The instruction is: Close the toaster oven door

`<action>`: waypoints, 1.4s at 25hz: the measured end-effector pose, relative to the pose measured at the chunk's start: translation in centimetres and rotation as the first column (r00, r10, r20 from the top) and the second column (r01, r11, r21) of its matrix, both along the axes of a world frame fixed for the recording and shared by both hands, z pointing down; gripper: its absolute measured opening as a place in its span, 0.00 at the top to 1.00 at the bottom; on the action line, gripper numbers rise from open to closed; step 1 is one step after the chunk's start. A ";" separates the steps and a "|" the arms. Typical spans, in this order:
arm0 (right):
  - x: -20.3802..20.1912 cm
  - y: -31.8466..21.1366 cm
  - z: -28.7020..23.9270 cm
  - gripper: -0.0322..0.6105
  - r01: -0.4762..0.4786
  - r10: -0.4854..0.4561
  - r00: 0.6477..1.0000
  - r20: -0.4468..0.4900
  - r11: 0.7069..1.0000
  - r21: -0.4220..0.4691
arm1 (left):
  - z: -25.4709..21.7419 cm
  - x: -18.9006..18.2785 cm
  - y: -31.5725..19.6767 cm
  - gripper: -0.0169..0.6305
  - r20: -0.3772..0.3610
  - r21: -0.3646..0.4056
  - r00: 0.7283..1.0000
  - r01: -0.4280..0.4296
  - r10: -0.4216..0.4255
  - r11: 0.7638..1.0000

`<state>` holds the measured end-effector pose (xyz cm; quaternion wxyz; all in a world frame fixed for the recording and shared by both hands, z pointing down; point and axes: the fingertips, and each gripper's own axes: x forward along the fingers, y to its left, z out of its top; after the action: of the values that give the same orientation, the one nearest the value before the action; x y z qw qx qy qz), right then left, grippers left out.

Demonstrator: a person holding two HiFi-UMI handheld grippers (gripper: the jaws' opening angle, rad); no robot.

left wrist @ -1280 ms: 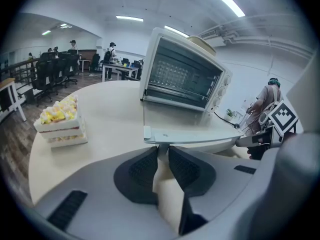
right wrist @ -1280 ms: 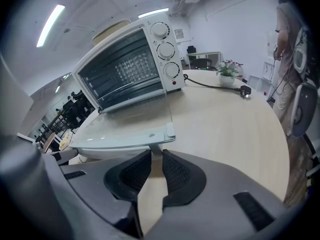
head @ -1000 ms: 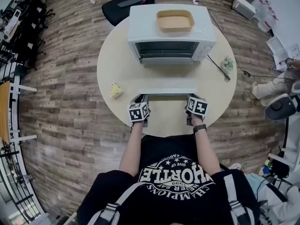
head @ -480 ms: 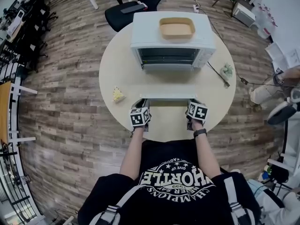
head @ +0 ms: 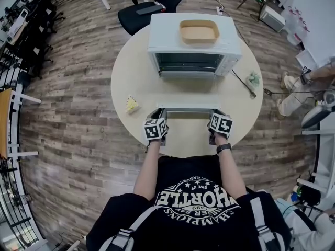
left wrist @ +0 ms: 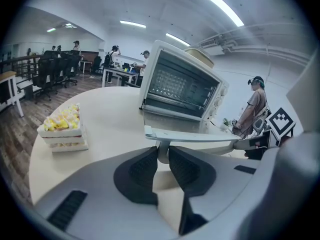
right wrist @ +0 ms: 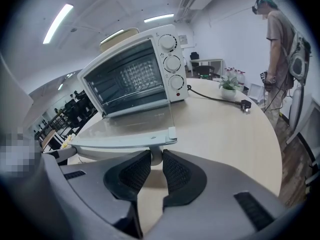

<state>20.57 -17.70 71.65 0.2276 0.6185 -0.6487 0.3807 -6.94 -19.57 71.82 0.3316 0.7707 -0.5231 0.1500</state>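
Note:
A white toaster oven stands at the far side of the round table. Its glass door lies dropped open, nearly flat, toward me. My left gripper is shut on the left end of the door handle, and my right gripper is shut on the right end. In the left gripper view the pads of the left gripper pinch the handle's post under the door edge. The right gripper view shows the right gripper clamped the same way beneath the door.
A tan tray rests on the oven's top. A yellow cake slice sits on the table at the left, and a small plant and a power plug at the right. Office chairs and people stand around the table.
Both grippers stay shut on the handle and the door stays down. The head view has shifted slightly. A person at the right edge has moved.

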 end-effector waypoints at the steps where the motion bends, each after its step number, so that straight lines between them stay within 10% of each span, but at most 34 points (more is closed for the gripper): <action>1: 0.0 0.0 -0.1 0.80 0.000 0.000 1.000 -0.001 1.000 0.002 | -0.1 0.0 0.0 0.84 -0.002 0.003 1.000 -0.001 0.001 1.000; 35: -0.2 -1.3 -3.9 0.80 -0.004 0.005 1.000 -0.010 0.996 0.093 | -3.5 -0.1 -1.2 0.83 0.022 0.110 0.999 -0.030 0.027 0.993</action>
<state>20.37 -19.00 67.74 0.2012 0.6319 -0.6631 0.3473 -7.05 -20.78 68.29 0.2808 0.7936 -0.5229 0.1336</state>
